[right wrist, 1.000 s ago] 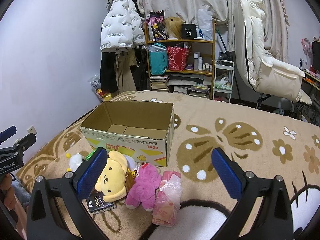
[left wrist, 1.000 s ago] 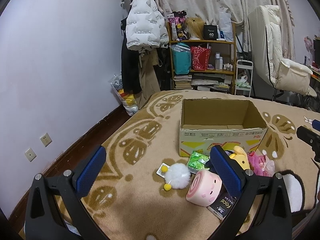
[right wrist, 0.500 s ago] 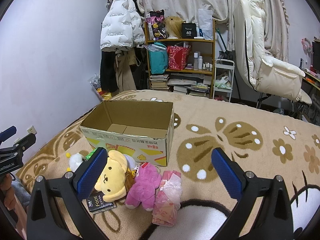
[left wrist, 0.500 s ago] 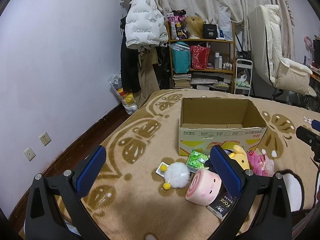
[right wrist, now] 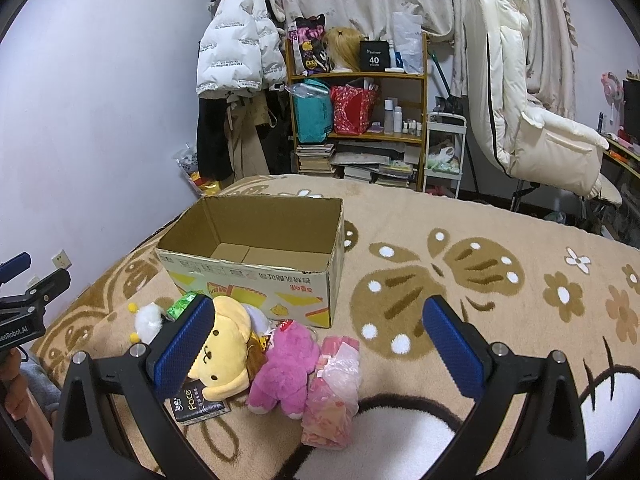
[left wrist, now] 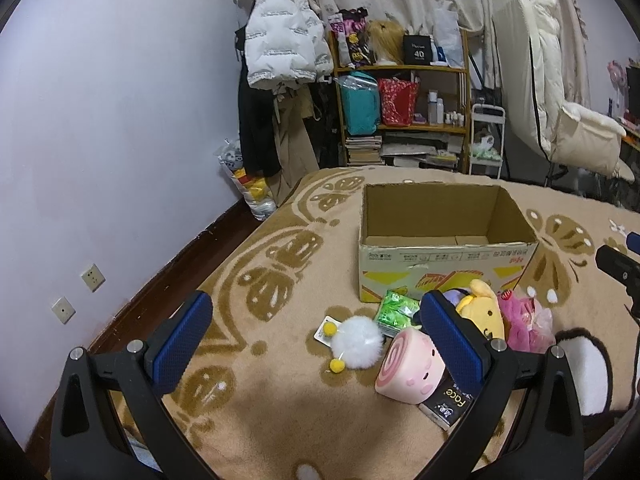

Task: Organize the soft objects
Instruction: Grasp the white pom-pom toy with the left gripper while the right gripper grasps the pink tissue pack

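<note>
Left gripper: my fingers are spread wide with nothing between them, held above the blanket in front of the toy pile.
Right gripper: mine is also wide apart and holding nothing, above the right end of the pile.
Cardboard box: open-topped, upright on the blanket, and I see nothing inside it.
Soft toys: all lie on the blanket just in front of the box.
White pom-pom toy: leftmost, beside the green packet.
Pink roll plush: lies on its side, resting on a black packet.
Yellow dog plush: touches the pink bear plush.
Pink bag: touches the bear's right side.
</note>
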